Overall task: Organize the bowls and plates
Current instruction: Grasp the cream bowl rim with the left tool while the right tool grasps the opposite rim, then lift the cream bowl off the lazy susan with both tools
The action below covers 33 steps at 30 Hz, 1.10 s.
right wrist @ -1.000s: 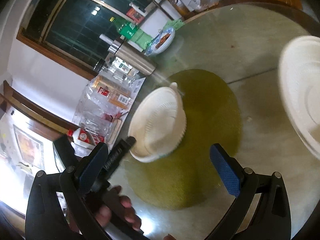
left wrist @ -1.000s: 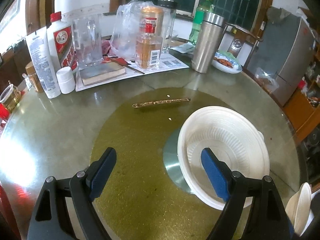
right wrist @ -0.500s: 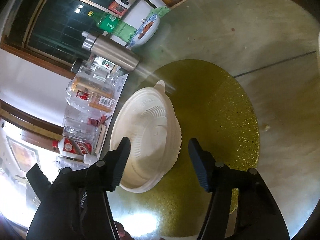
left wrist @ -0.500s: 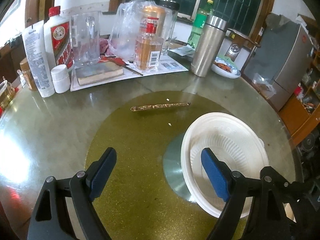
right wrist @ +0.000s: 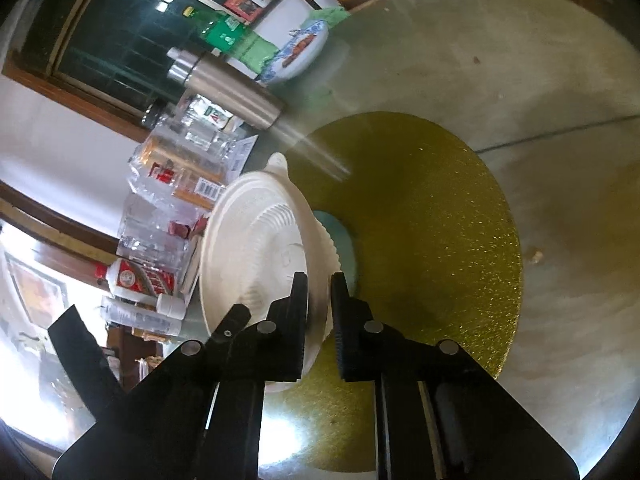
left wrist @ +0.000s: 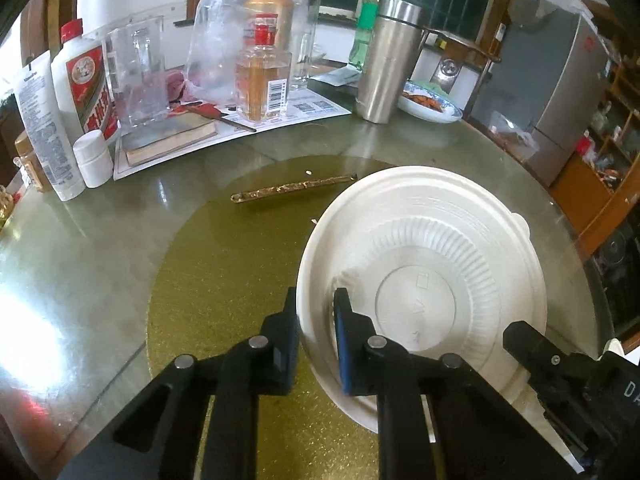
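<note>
A white ribbed plastic bowl (left wrist: 432, 280) hangs tilted over the gold disc (left wrist: 224, 280) under the glass tabletop. My left gripper (left wrist: 316, 310) is closing its jaws on the bowl's near-left rim, one pad inside and one outside. In the right wrist view the same bowl (right wrist: 256, 248) stands almost on edge. There my right gripper (right wrist: 319, 294) is closing its jaws on the bowl's rim, which sits pinched between the pads. The right gripper's black body (left wrist: 560, 372) shows at the bowl's lower right in the left wrist view.
Bottles (left wrist: 262, 76), a steel flask (left wrist: 386, 64), a glass jug (left wrist: 140, 76) and a book crowd the table's far side. A blue-patterned dish of food (left wrist: 430, 102) sits beside the flask. A thin golden stick (left wrist: 294, 189) lies beyond the bowl. A grey fridge (left wrist: 560, 80) stands right.
Both grippers went from wide open to closed on the bowl's rim. The right gripper came in toward the bowl. The bowl now looks tilted up and closer.
</note>
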Tool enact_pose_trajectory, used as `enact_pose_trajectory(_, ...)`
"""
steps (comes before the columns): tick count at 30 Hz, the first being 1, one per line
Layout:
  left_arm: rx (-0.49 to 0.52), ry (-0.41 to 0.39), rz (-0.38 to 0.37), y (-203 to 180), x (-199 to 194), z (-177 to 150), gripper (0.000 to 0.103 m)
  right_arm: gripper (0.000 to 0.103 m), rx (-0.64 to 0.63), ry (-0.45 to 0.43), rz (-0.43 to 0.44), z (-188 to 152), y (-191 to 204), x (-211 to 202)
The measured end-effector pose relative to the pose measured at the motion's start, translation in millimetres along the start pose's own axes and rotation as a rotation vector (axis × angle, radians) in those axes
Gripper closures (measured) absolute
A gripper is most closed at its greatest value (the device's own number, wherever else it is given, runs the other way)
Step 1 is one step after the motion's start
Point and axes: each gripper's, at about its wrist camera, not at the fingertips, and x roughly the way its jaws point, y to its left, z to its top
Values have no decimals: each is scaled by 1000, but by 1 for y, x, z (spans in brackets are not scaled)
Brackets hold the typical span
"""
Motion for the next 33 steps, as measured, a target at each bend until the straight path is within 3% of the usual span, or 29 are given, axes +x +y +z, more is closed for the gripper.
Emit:
enact_pose_trajectory(10, -7, 18, -19, 3, -5, 1, 90, 93, 32, 25, 24, 0, -2, -3)
enact_pose_trajectory(15, -48, 89, -65, 9, -3, 3, 91, 92, 55, 47, 29, 1, -3, -7)
enact_pose_trajectory(21, -54, 109, -78, 10, -7, 5, 91, 92, 66, 63, 35, 0, -2, -10)
enact_pose_trajectory(33, -46, 58, -82, 8, -21, 5, 91, 92, 61, 42, 79, -1, 0, -20)
